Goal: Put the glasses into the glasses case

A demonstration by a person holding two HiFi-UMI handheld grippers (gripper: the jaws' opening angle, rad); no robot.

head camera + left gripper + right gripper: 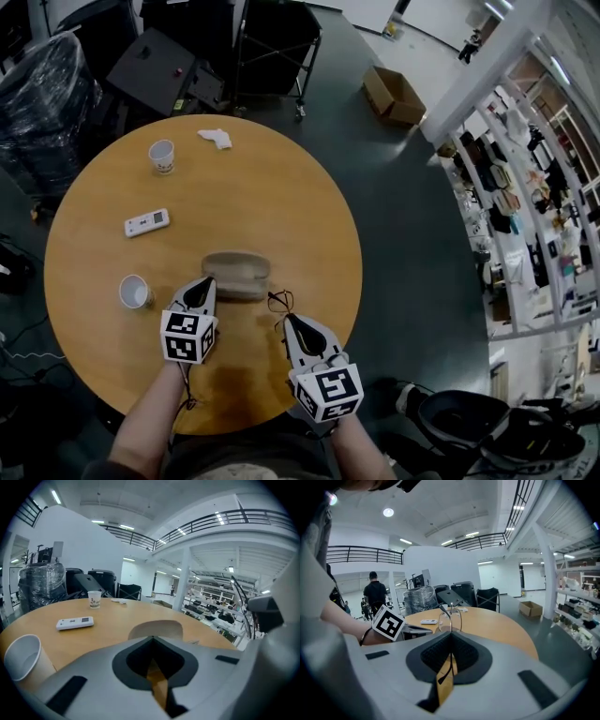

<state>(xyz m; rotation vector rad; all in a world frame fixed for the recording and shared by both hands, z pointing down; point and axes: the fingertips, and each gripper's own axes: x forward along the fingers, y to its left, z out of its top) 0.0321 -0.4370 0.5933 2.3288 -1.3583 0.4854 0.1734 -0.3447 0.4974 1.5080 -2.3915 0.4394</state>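
Observation:
A tan glasses case (236,274) lies near the middle of the round wooden table (309,216), and its lid looks closed. My left gripper (200,289) is shut with nothing in it, its tip at the case's left end. In the left gripper view the case (156,629) rises just beyond the closed jaws (152,640). My right gripper (292,323) is to the right of the case, shut on the thin-framed glasses (279,302). In the right gripper view a temple runs between the jaws (451,637) and the glasses (450,617) stand up in front of them.
Two paper cups (162,155) (134,292), a white remote (146,222) and a crumpled tissue (216,138) sit on the table's left and far parts. An open cardboard box (394,96) is on the floor beyond the table. Carts and wrapped equipment stand behind it.

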